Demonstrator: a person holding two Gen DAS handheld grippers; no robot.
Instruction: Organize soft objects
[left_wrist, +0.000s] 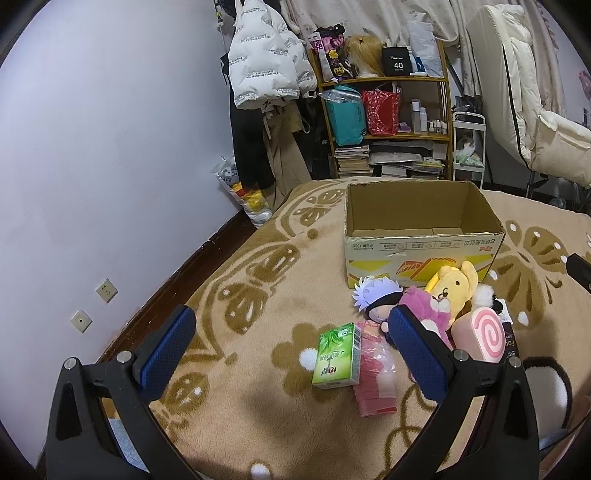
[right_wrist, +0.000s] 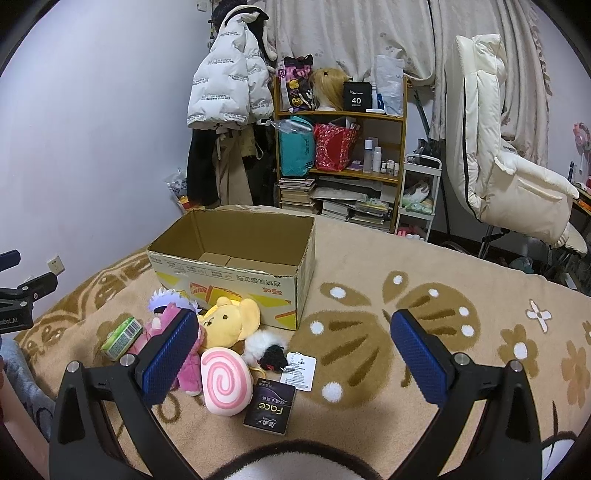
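An open, empty cardboard box (left_wrist: 424, 236) stands on the bed; it also shows in the right wrist view (right_wrist: 236, 273). In front of it lie soft toys: a yellow plush (left_wrist: 452, 288) (right_wrist: 229, 321), a pink plush (left_wrist: 424, 306) (right_wrist: 188, 365), a white-haired doll (left_wrist: 373, 295) (right_wrist: 170, 297), a pink swirl cushion (left_wrist: 484, 334) (right_wrist: 223, 380) and a black-and-white fluffy toy (right_wrist: 264, 349). My left gripper (left_wrist: 291, 354) is open above a green tissue pack (left_wrist: 338, 356). My right gripper (right_wrist: 295, 354) is open above the fluffy toy and a white tag (right_wrist: 299, 371).
A tan flowered blanket (right_wrist: 406, 332) covers the bed. A pink packet (left_wrist: 375, 373) lies by the tissue pack, a black "Face" box (right_wrist: 271, 408) by the cushion. A wall (left_wrist: 92, 166) runs on the left; a shelf (right_wrist: 340, 147), hanging coats and a white chair (right_wrist: 491, 166) stand behind.
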